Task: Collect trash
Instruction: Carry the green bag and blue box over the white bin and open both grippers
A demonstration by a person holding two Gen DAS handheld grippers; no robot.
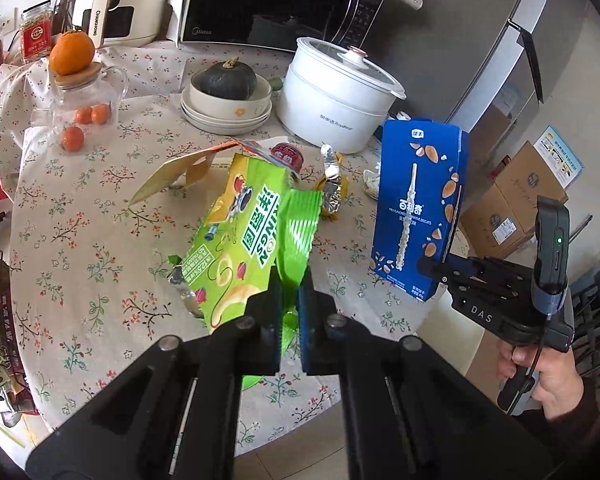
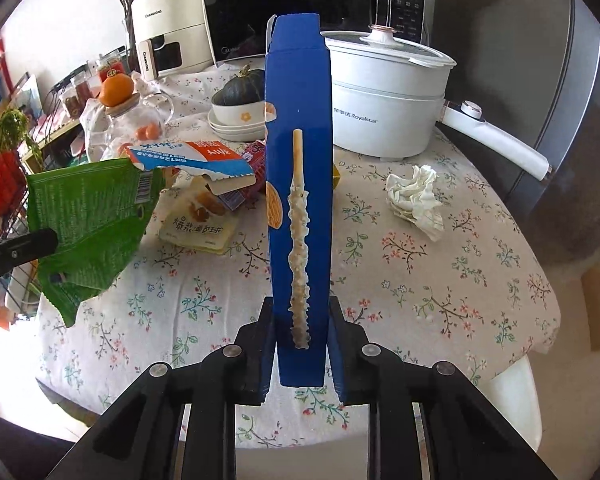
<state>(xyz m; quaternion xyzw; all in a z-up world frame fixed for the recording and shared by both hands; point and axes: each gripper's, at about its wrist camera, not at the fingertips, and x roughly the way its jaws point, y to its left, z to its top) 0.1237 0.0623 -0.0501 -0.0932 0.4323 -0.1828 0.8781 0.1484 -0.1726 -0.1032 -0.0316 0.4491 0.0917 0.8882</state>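
Note:
My left gripper (image 1: 290,300) is shut on a green snack bag (image 1: 240,236) and holds it above the floral table; the bag also shows at the left of the right wrist view (image 2: 92,216). My right gripper (image 2: 302,344) is shut on the lower end of an upright blue biscuit box (image 2: 300,184), which also shows in the left wrist view (image 1: 416,208), lifted near the table's right edge. On the table lie a crumpled tissue (image 2: 416,200), a torn blue and orange carton (image 2: 196,160), a yellow snack wrapper (image 2: 198,220) and a foil wrapper (image 1: 332,184).
A white electric pot (image 2: 388,96) stands at the back, with a microwave (image 1: 276,0) behind it. A pumpkin sits in stacked bowls (image 1: 228,112). A glass jar with an orange on its lid (image 1: 80,92) stands at the left. Cardboard boxes (image 1: 512,208) and a fridge (image 1: 540,40) are on the right.

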